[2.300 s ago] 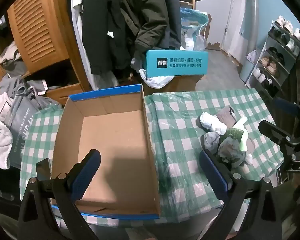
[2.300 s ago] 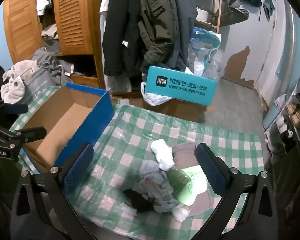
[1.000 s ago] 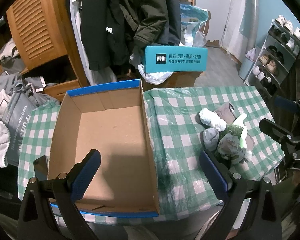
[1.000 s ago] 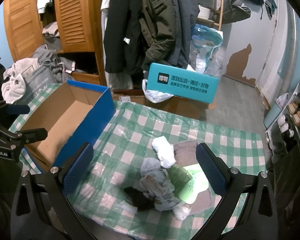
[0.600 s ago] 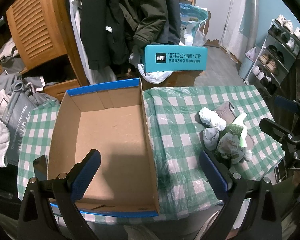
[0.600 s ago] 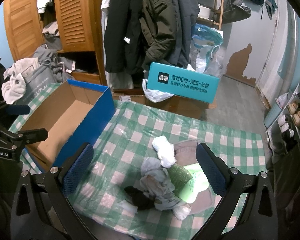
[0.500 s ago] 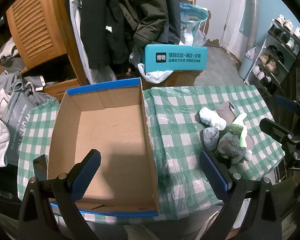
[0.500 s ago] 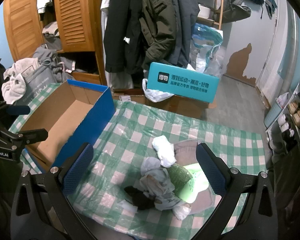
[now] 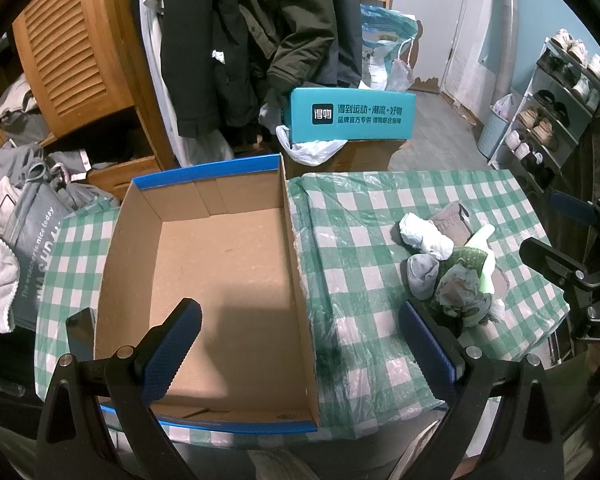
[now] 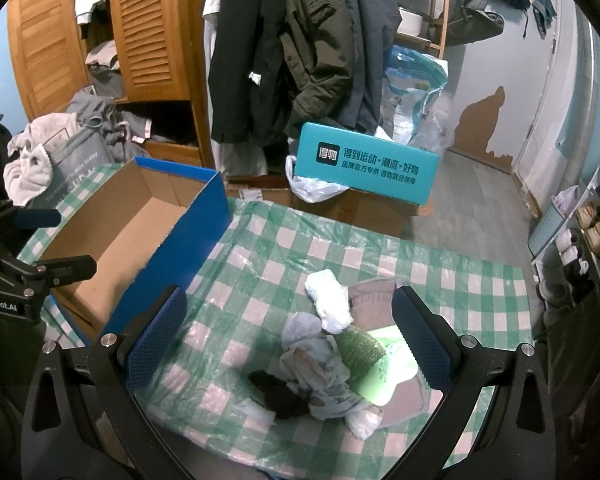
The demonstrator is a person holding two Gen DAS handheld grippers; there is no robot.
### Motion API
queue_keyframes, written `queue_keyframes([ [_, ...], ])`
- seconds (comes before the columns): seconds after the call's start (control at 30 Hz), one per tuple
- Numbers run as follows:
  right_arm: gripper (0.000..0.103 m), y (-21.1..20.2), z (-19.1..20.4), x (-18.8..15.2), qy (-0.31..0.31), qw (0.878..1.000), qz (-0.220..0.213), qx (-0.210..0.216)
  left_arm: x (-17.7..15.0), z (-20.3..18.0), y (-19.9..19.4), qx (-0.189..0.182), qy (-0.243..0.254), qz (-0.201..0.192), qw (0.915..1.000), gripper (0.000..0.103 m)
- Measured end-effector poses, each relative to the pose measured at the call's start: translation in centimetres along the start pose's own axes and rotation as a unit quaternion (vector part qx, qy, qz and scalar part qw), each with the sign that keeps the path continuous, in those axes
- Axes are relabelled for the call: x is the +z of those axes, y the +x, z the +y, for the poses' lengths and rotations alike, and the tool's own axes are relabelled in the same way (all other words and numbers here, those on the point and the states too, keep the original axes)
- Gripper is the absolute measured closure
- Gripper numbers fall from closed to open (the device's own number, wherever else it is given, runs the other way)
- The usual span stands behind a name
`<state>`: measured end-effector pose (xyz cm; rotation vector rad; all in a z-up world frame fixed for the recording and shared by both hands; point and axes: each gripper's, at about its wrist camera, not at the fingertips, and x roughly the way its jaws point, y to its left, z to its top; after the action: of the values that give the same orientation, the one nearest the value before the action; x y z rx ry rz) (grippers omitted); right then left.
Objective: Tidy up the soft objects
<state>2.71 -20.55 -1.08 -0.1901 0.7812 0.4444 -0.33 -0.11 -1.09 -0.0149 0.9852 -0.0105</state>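
Note:
A pile of rolled socks (image 10: pixel 328 356) in white, grey, green and black lies on the green checked tablecloth (image 10: pixel 268 272); it also shows in the left wrist view (image 9: pixel 448 268). An empty cardboard box (image 9: pixel 216 280) with blue outer walls stands left of the pile, also seen in the right wrist view (image 10: pixel 140 236). My left gripper (image 9: pixel 300 348) is open and empty, held above the box's near right edge. My right gripper (image 10: pixel 288 344) is open and empty, held above the sock pile.
A teal shoebox (image 10: pixel 364 164) sits on a brown carton behind the table. Coats (image 10: pixel 284 48) hang beyond it beside a wooden louvred wardrobe (image 10: pixel 148 32). A grey bag with towels (image 9: pixel 24 240) sits at the left. A shoe rack (image 9: pixel 556 108) stands at the right.
Both views have shifted only slightly; the left gripper drifted a little over the box. The socks and box have not moved, and both grippers stay open.

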Motion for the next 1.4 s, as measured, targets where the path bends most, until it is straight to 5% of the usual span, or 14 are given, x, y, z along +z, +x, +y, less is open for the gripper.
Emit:
queue_keyframes([
  [0.8, 0.002, 0.2, 0.0, -0.1, -0.001, 1.0, 0.003, 0.0, -0.4, -0.1, 0.3, 0.002, 0.002, 0.002, 1.0, 0.003],
  [1.4, 0.002, 1.2, -2.0, -2.2, -0.006, 0.999, 0.036, -0.019, -0.9, -2.1, 4.0, -0.002, 0.019, 0.058, 0.9982, 0.003],
])
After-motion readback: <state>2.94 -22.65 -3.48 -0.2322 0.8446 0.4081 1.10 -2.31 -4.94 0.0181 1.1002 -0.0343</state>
